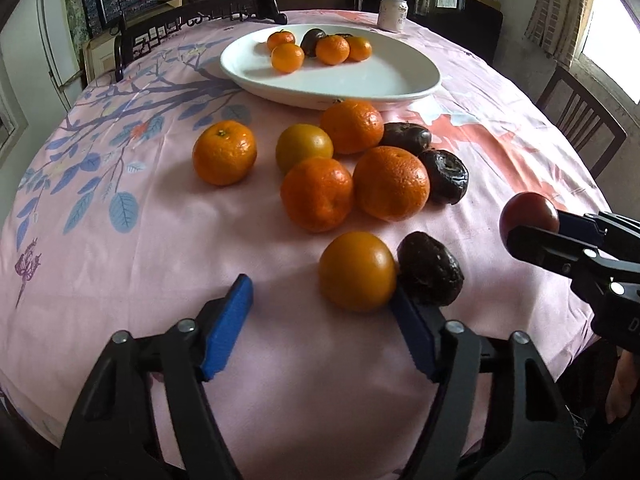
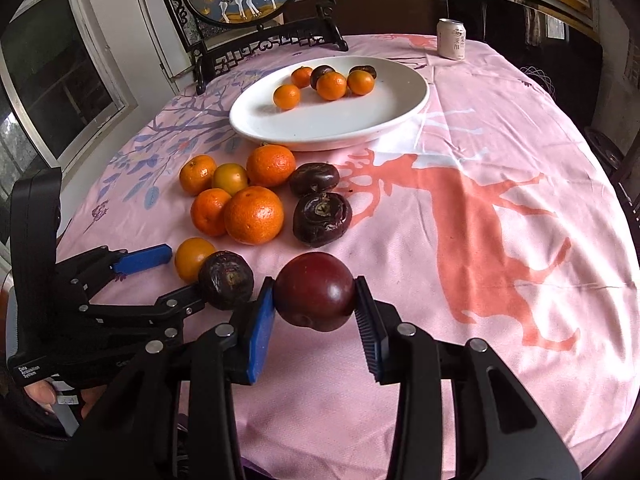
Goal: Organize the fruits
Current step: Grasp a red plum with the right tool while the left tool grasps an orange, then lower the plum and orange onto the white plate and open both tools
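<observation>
Low in the centre of the right wrist view, my right tongs (image 2: 314,306) are closed on a dark red plum (image 2: 314,292), one pad on each side, and the plum looks lifted clear of the surface (image 2: 500,140). My left tongs (image 1: 320,308) stand wide open with nothing between them; a yellow-orange fruit (image 1: 357,271) sits just inside the right pad, with a dark wrinkled fruit (image 1: 430,269) touching it beyond that pad.

From the held plum the plate (image 2: 400,116) lies straight ahead toward the top centre of the frame, past the loose cluster of oranges (image 2: 254,215) and dark fruits (image 2: 322,219) in the middle. Four small oranges and two dark fruits already lie on its far half; the near half is bare.

I judge the right arm is the one to carry next, forward and slightly left over the cluster to the plate's bare near side. A can (image 2: 452,39) stands far back, out of the way.
</observation>
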